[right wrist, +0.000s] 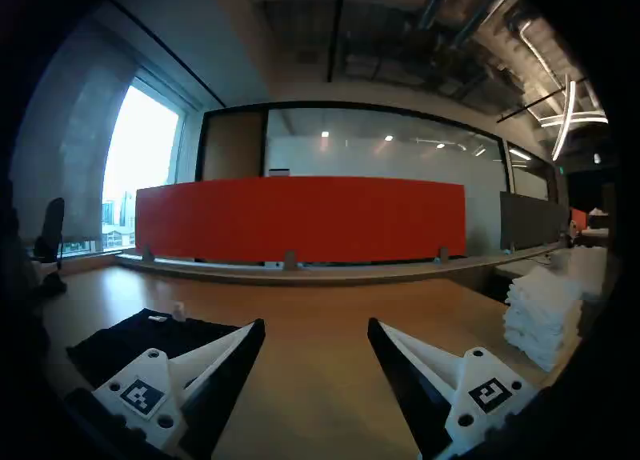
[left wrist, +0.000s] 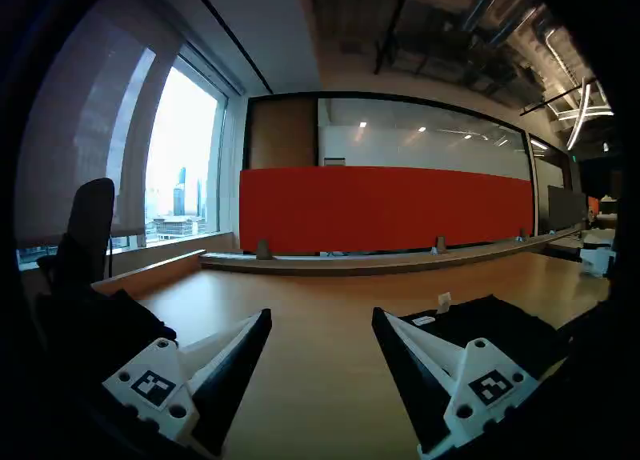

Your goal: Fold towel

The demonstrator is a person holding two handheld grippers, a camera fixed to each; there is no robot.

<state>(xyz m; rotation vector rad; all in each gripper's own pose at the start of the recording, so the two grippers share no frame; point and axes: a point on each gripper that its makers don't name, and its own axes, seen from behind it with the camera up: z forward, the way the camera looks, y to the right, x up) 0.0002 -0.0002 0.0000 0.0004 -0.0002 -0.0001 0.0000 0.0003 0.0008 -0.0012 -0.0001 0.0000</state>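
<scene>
Jaws of the left gripper [left wrist: 320, 356] stand wide apart, with nothing between them; bare table [left wrist: 320, 300] shows through the gap. Both fingers hover above the wooden surface and touch no object. In the left gripper view, the black towel [left wrist: 500, 324] lies flat on the table just behind the finger on the right side of the picture, with a small white tag [left wrist: 442, 302] standing up at its far edge. A dark heap [left wrist: 104, 324] lies behind the other finger; what it is cannot be told.

Jaws of the right gripper [right wrist: 316, 356] are likewise spread, holding nothing. In the right gripper view, the black towel [right wrist: 152, 332] lies behind the finger on the left side of the picture, apart from it. A stack of white towels [right wrist: 544, 316], folded, sits near the table edge on the opposite side, well apart from the black towel.

Farther out, a red partition [right wrist: 300, 218] runs along the far edge of the table. A bright window [right wrist: 140, 164] and a black chair [left wrist: 84, 228] stand beyond.
</scene>
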